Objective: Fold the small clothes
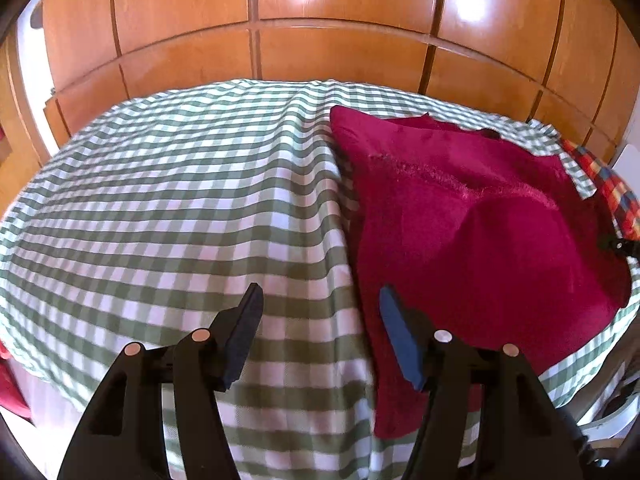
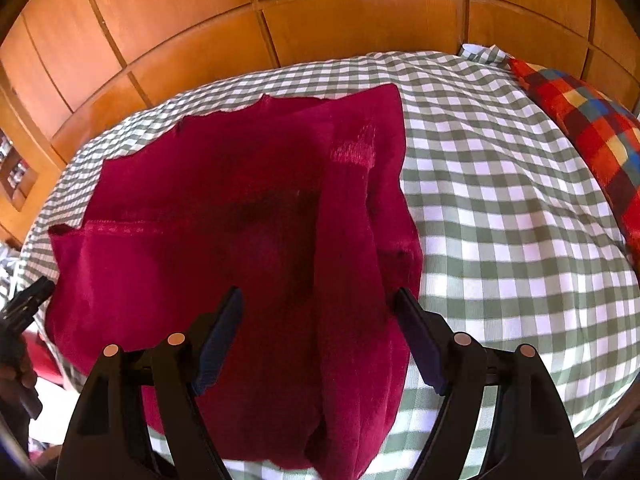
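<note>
A crimson knitted garment (image 2: 224,208) lies spread on the green-and-white checked tablecloth (image 2: 500,200), with its right side folded inward as a long flap (image 2: 352,240). My right gripper (image 2: 318,290) hovers open over the garment's near part, and the flap runs below the gap without touching the pads. In the left wrist view the garment (image 1: 472,232) covers the right half of the cloth (image 1: 160,200). My left gripper (image 1: 321,288) is open at the garment's left edge, nothing between its fingers. Its tip also shows at the left edge of the right wrist view (image 2: 28,300).
A wall of glossy wooden cupboard panels (image 1: 320,20) stands just behind the table. A bright multicoloured checked cloth (image 2: 592,128) lies at the table's far right edge. The tablecloth is wrinkled into a ridge (image 1: 320,140) beside the garment. Something red (image 1: 12,392) shows below the table's left edge.
</note>
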`<action>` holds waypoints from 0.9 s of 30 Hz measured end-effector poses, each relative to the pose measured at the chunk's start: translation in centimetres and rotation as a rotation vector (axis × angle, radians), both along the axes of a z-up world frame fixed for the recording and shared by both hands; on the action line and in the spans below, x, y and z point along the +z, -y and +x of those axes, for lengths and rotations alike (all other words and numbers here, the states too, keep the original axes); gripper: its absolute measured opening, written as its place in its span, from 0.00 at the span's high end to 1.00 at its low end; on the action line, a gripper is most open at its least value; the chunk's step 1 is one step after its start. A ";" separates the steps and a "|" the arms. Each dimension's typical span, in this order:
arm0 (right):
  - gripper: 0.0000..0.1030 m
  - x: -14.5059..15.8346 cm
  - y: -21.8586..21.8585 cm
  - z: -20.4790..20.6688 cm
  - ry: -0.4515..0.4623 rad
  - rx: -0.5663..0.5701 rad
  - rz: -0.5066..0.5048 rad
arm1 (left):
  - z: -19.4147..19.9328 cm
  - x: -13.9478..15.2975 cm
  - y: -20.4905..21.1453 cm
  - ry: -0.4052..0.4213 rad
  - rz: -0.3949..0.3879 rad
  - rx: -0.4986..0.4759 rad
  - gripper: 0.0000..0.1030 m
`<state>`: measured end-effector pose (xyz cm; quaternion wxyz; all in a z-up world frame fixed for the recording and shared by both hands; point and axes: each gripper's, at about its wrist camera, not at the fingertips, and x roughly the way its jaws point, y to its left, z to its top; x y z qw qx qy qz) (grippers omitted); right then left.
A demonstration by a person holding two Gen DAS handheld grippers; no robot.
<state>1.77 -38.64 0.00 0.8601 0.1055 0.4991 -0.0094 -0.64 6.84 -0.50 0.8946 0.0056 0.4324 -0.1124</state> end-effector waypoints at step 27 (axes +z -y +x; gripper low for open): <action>0.92 4.6 -0.6 0.0 0.085 0.125 -0.092 | 2.6 3.2 0.1 0.086 -0.170 -0.087 0.98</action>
